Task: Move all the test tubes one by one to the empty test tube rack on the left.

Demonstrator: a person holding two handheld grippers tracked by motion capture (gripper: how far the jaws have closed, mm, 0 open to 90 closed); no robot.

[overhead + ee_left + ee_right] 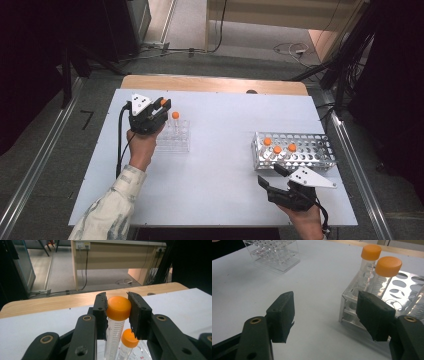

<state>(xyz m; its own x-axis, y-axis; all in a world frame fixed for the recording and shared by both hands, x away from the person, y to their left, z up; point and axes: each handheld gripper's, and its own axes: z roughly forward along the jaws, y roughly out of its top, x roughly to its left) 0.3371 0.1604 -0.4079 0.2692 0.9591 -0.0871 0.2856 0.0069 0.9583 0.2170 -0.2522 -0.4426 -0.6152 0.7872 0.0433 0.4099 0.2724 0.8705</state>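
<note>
My left gripper point(117, 308) is shut on the orange cap of a clear graduated tube point(115, 327), held upright over the clear plastic rack point(174, 136). The same gripper point(159, 107) and its tube cap point(163, 102) sit at the rack's left end in the high view. A second orange-capped tube point(175, 116) stands in that rack, also seen below the held one point(128, 338). My right gripper point(325, 315) stands open near the table's front right, with nothing between its jaws, just left of the metal rack point(352, 305). That metal rack point(320, 156) holds three orange-capped tubes point(277, 149).
The white table top point(220, 165) lies between the two racks. A wooden strip point(215, 84) runs along its far edge. Beyond it are floor cables point(290, 49), a wooden desk and dark stands at both sides.
</note>
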